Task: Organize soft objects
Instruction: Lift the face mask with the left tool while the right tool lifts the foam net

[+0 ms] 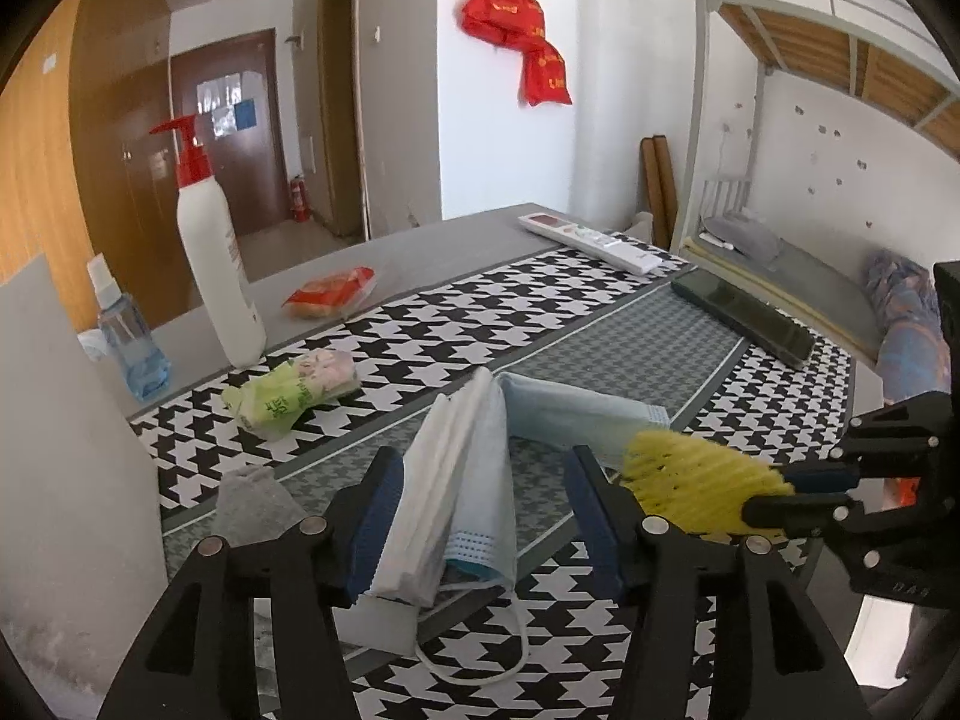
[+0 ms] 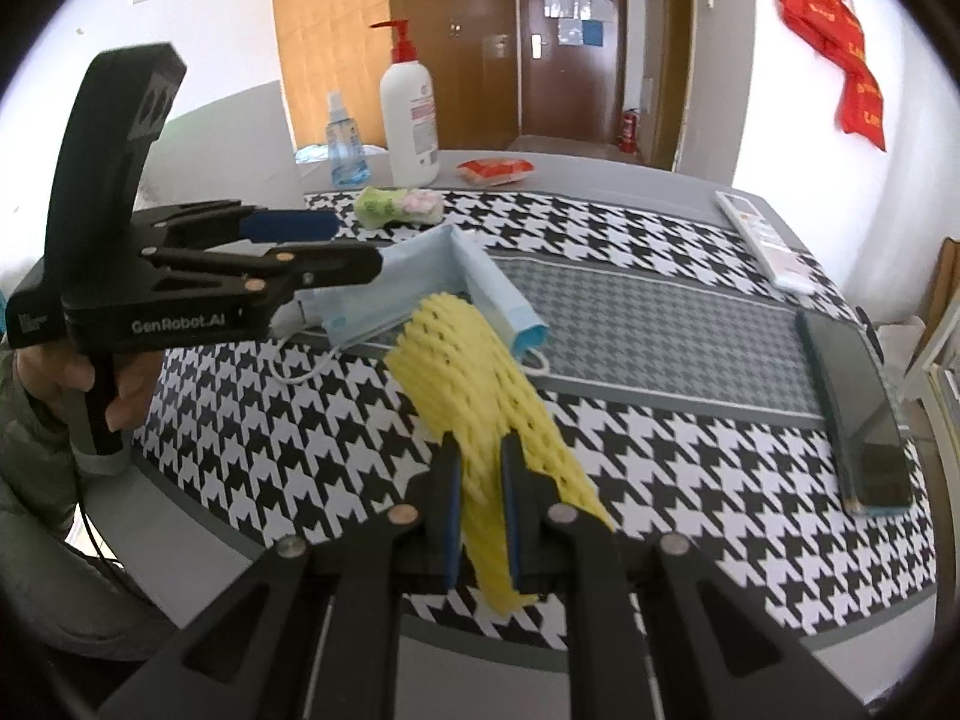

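Beside the folded face masks (image 1: 462,480) on the houndstooth tabletop (image 2: 690,480), the right tool (image 2: 480,504) is clamped on a yellow foam net (image 2: 480,384), lifting one end, likely to group it with the masks. The left tool (image 1: 486,516) stands apart around the masks, pads not pressing; no earlier view, so only its open state counts. Behind the masks: tissue pack (image 1: 294,387), pump bottle (image 1: 216,258), remote (image 1: 591,240), phone (image 1: 744,315). Bunk bed (image 1: 840,72) further off.

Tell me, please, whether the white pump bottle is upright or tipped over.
Upright: the white pump bottle stands on its base on the table, red pump on top.
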